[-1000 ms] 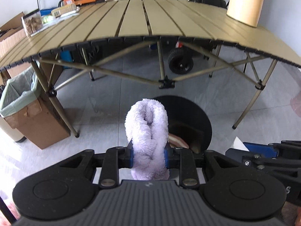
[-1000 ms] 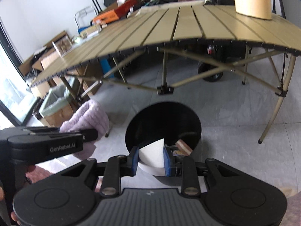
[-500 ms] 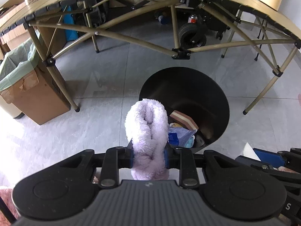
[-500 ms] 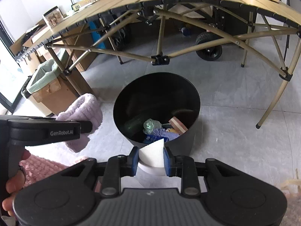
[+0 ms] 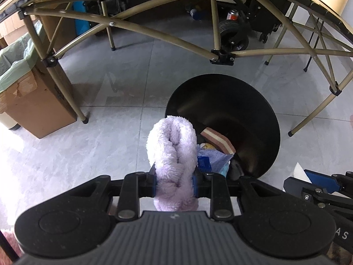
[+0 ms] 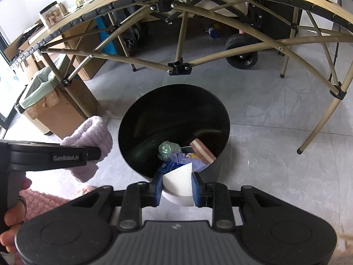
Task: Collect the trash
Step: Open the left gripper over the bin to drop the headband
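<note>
Grey floor, black bin, left tool clamping towel (lilac)

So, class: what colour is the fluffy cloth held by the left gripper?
Pale lilac; the fluffy cloth shows best in the left wrist view.

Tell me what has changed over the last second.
Both grippers tipped down and closed in on the black bin, which now shows its contents. Nothing was released: the left gripper stays shut on the lilac towel, the right gripper on the white sponge.
</note>
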Motion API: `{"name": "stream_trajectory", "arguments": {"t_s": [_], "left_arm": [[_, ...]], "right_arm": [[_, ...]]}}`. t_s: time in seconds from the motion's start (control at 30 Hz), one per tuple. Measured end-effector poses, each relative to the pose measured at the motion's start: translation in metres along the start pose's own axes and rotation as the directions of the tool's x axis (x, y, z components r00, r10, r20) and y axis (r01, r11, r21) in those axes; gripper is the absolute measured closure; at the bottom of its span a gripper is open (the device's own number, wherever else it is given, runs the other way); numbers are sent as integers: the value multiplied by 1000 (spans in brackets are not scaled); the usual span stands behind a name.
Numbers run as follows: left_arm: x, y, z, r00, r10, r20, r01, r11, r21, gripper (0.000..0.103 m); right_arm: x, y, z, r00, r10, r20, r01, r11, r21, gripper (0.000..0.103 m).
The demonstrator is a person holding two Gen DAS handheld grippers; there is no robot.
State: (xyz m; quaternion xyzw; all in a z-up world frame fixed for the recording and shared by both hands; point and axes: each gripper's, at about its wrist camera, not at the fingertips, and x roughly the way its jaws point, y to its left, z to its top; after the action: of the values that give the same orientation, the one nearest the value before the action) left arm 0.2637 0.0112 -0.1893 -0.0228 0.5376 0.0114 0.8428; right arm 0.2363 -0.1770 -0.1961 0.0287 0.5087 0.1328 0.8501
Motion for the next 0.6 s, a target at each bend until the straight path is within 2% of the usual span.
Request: {"name": "stream_trajectory", "arguments": {"t_s": [0.6], "left_arm": [[41, -44, 44, 998, -59, -16, 60, 997, 57, 75]], "right_arm": [[16, -40, 29, 997, -74, 20, 73, 996, 48, 77]]}}
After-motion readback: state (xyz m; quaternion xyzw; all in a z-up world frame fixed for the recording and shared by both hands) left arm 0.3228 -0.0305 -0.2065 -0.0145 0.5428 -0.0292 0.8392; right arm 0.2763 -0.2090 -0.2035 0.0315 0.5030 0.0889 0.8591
